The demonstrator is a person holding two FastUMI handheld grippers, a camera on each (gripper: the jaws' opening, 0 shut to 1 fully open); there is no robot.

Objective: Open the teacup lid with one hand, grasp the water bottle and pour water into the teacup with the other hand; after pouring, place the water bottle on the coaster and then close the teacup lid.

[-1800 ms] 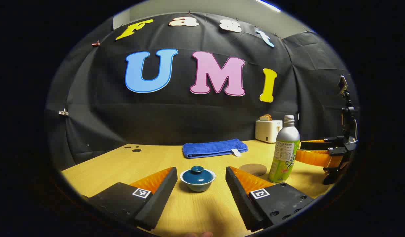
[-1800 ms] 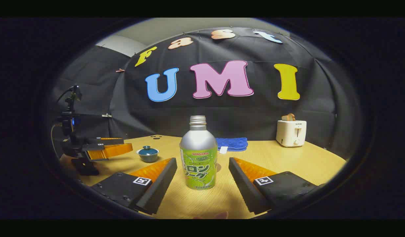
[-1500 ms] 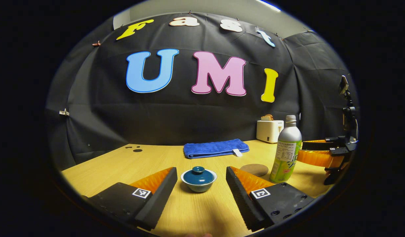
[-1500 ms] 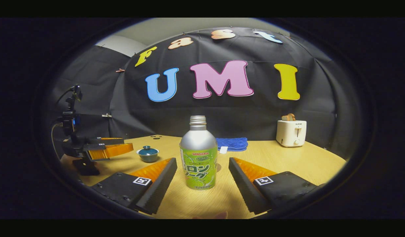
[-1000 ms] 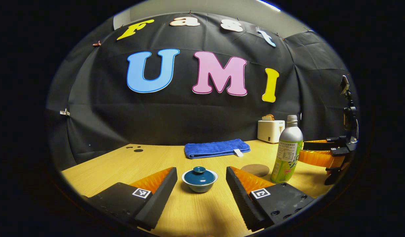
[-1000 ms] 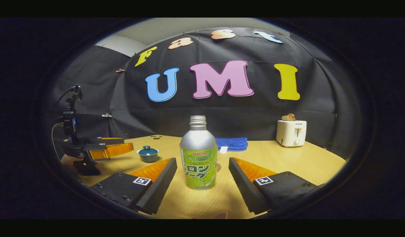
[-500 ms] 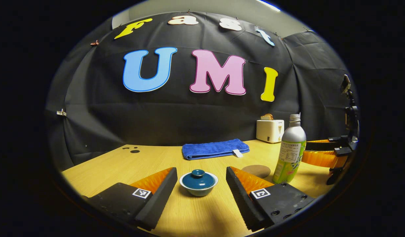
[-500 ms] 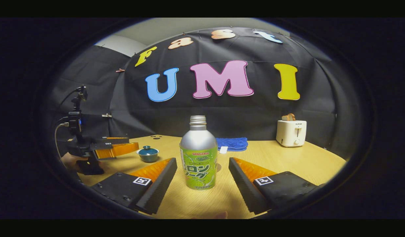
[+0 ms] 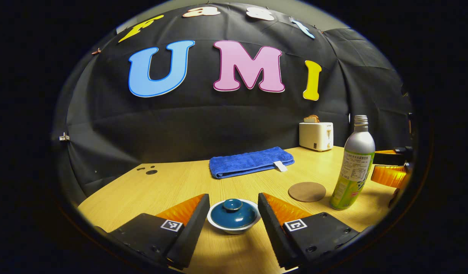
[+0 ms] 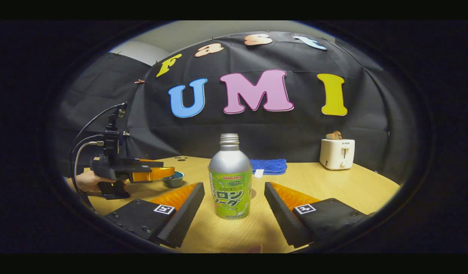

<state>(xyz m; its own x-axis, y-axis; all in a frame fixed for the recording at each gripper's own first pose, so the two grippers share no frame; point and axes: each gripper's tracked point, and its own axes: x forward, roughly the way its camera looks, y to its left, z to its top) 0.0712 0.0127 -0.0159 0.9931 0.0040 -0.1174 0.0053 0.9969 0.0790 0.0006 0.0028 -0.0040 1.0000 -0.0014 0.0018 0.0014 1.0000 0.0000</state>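
A small teacup (image 9: 234, 226) with a dark teal lid (image 9: 234, 215) stands on the wooden table (image 9: 173, 182). My left gripper (image 9: 232, 209) is open, one finger on each side of the lid, apart from it. To the right are a round brown coaster (image 9: 307, 191) and an uncapped silver and green water bottle (image 9: 352, 164). In the right gripper view the water bottle (image 10: 230, 179) stands upright between the open fingers of my right gripper (image 10: 234, 194), untouched. The left gripper (image 10: 157, 173) hangs over the teacup (image 10: 173, 180) at the left, held by a hand (image 10: 87, 182).
A folded blue towel (image 9: 251, 161) lies at the back of the table. A white toaster (image 9: 316, 135) with bread in it stands at the back right. The towel (image 10: 268, 166) and the toaster (image 10: 337, 152) sit behind the bottle. Dark holes (image 9: 151, 172) mark the tabletop's back left.
My left gripper has moved forward and tipped down, so its open fingers now flank the teacup lid. The right gripper and the bottle have stayed still.
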